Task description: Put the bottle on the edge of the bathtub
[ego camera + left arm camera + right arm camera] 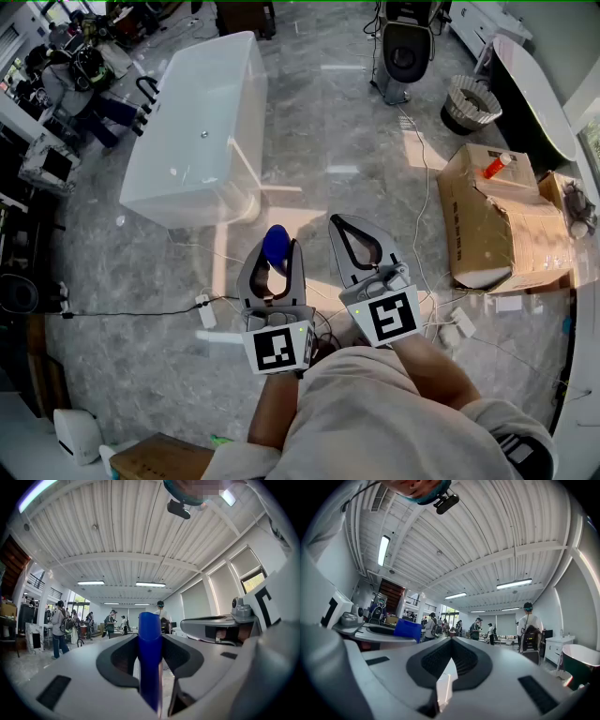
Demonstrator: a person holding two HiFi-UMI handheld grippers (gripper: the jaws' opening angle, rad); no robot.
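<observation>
in the head view the left gripper (277,258) is held level over the grey marble floor (328,131), its jaws pinching a blue bottle (275,246) that stands up between them; the left gripper view shows the same grip from behind, the bottle (150,653) upright in the middle with a jaw pressed against either side of it; the right gripper (337,223) hangs just beside the left one, a little further forward, its jaws pressed together at the tips with nothing between them; the right gripper view confirms this, the tips of the right gripper (451,641) meeting and only floor showing through the gap behind them; the bottle is well apart from the white bathtub (202,131), which stands on the floor ahead and to the left, its rim bare; to the right lie cardboard boxes (487,225) with an orange-red item (497,166) on top, too small to name; beyond them a dark bathtub (534,94) runs along the right edge, with a woven bin (469,103) near it; a cable with a power strip (206,311) trails across the floor near the left gripper; the gripper views show people (60,627) standing in the distance.
</observation>
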